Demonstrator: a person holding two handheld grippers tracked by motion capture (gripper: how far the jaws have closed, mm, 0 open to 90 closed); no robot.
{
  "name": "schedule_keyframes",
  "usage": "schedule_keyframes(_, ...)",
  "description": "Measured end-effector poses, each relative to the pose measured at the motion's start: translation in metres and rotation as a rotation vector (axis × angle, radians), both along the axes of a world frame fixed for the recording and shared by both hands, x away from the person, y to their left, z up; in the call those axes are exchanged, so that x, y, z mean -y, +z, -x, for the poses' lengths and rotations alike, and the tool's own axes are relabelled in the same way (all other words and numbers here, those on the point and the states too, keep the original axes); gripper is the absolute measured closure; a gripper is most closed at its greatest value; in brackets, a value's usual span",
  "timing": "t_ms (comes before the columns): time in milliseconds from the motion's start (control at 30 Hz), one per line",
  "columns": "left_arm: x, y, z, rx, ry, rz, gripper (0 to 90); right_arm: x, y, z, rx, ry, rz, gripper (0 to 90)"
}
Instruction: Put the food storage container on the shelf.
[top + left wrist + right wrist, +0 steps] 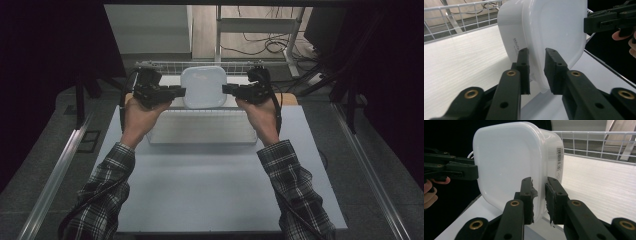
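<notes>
The white lidded container point(203, 86) was held above the wire basket point(150, 64), toward 12 o'clock. Left gripper point(537, 70) and right gripper point(539, 197) were clamped on opposite rims. It was judged light, stiff, smooth, possibly slippery.

The small print on the white container's point(544, 32) side wall is too small to read.

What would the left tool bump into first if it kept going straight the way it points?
The left tool already has the white container rim between its jaws, so it would push deeper onto that container first. Beyond it, the right tool faces it from the opposite rim.
</notes>
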State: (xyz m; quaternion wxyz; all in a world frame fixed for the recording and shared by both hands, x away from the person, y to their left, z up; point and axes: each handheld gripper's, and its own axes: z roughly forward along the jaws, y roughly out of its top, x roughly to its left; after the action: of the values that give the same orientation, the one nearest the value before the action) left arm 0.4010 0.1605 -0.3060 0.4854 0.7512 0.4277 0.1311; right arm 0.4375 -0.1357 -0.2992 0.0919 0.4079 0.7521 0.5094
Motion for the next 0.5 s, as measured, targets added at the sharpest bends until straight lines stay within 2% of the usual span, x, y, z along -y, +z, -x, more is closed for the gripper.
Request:
schedule_keyframes(133, 0.002, 0.001, -0.003, 0.009, 0.002, -0.001, 65.7, -0.001, -0.001, -0.002, 0.004, 0.005, -0.009, 70.9)
schedule_keyframes(500, 0.005, 0.002, -0.012, 0.000, 0.023, -0.013, 64.1, -0.009, 0.001, -0.008, 0.017, -0.011, 0.032, 62.6)
